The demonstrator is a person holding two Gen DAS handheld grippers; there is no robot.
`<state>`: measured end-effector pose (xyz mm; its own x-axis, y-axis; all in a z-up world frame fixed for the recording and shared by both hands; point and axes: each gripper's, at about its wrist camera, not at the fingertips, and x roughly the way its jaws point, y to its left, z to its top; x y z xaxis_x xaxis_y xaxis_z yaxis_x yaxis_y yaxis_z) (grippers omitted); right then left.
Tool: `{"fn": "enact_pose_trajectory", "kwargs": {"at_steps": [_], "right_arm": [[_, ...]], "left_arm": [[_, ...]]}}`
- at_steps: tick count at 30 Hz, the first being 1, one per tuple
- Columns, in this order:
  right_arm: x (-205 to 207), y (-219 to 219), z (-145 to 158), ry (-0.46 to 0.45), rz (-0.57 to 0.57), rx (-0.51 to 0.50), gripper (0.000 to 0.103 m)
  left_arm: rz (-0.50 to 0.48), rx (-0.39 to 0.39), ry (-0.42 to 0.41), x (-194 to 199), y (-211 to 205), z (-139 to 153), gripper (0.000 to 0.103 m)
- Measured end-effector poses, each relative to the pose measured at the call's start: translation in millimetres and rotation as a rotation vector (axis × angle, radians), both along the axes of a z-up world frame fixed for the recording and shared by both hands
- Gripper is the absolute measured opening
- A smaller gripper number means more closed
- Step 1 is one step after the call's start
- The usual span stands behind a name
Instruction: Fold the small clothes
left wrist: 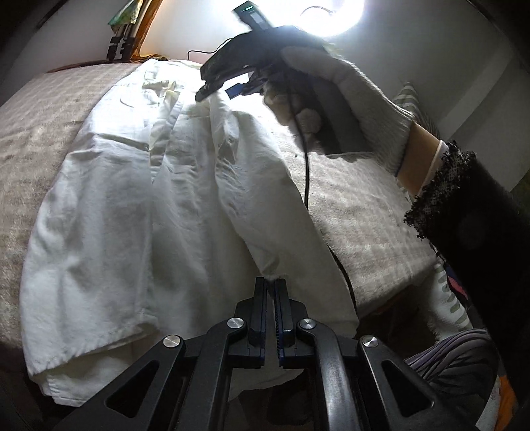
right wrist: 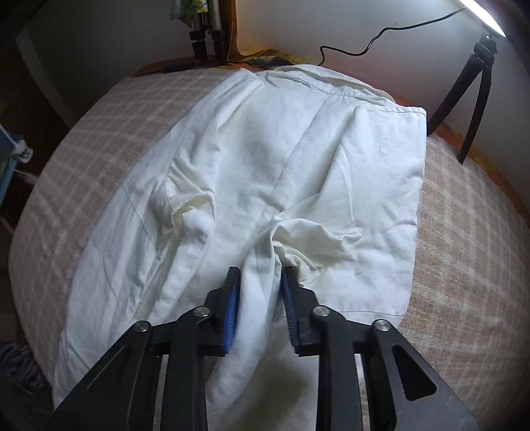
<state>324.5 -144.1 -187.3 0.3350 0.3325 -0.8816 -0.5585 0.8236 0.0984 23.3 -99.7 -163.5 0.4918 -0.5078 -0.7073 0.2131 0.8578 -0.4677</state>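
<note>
Clothing fills both views: a white garment [left wrist: 185,199] lies spread and rumpled across a table covered in a beige checked cloth [left wrist: 43,132].

In the left wrist view, the left gripper [left wrist: 271,285] points along the garment from its near edge. Its two black fingers are pressed nearly together, with a small tuft of the white fabric pinched at their tips. From there a long ridge of fabric is lifted and stretched away toward the far side of the table, where the right gripper [left wrist: 215,89] holds its other end. That gripper is held by a hand in a pale knitted glove [left wrist: 347,96], with a black sleeve [left wrist: 470,212] behind the wrist and a thin black cable [left wrist: 307,165] hanging down from the tool. A bright round lamp [left wrist: 334,13] glares above it.

In the right wrist view, the right gripper [right wrist: 260,281] is seen from behind. Its fingers, lined with blue pads [right wrist: 232,315], stand a little apart with a thick fold of the white garment [right wrist: 298,159] bunched between them and draping down toward the camera. The rest of the garment spreads ahead over the checked cloth [right wrist: 470,265], creased and partly folded over itself. A black tripod [right wrist: 477,86] stands at the far right edge of the table, and a black cord [right wrist: 381,36] runs along the wall behind.
</note>
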Motion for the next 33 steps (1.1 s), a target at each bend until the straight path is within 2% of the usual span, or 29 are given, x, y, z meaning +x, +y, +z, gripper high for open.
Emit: {"fn": "enact_pose_trajectory", "kwargs": {"at_steps": [1, 3, 5, 8, 11, 20, 24, 28, 31, 33], "right_arm": [[-3, -6, 6, -0.002, 0.004, 0.040, 0.031], [-10, -22, 20, -0.009, -0.008, 0.105, 0.031], [-20, -44, 33, -0.025, -0.049, 0.160, 0.031], [-43, -74, 39, -0.011, -0.079, 0.227, 0.030], [-71, -78, 30, 0.001, -0.069, 0.213, 0.023], [-120, -82, -25, 0.096, -0.059, 0.116, 0.023], [-147, -98, -25, 0.094, -0.083, 0.126, 0.022], [-176, -112, -29, 0.130, -0.093, 0.132, 0.023], [-202, -110, -25, 0.068, -0.072, 0.055, 0.023], [-211, -113, -16, 0.052, -0.083, 0.110, 0.023]], "left_arm": [[-0.006, 0.003, -0.004, -2, 1, 1, 0.002], [-0.023, 0.011, -0.013, -5, 2, 5, 0.017], [-0.028, 0.038, -0.033, -9, 5, 11, 0.026], [-0.038, 0.052, -0.046, -18, 15, 21, 0.026], [-0.041, 0.078, -0.068, -26, 28, 30, 0.027], [0.001, 0.231, -0.108, -26, 79, 42, 0.028], [0.015, 0.274, -0.087, -15, 97, 35, 0.035], [0.030, 0.322, -0.056, 1, 111, 24, 0.036], [0.014, 0.362, -0.076, 18, 114, 28, 0.034], [0.012, 0.363, -0.099, 34, 116, 34, 0.031]]}}
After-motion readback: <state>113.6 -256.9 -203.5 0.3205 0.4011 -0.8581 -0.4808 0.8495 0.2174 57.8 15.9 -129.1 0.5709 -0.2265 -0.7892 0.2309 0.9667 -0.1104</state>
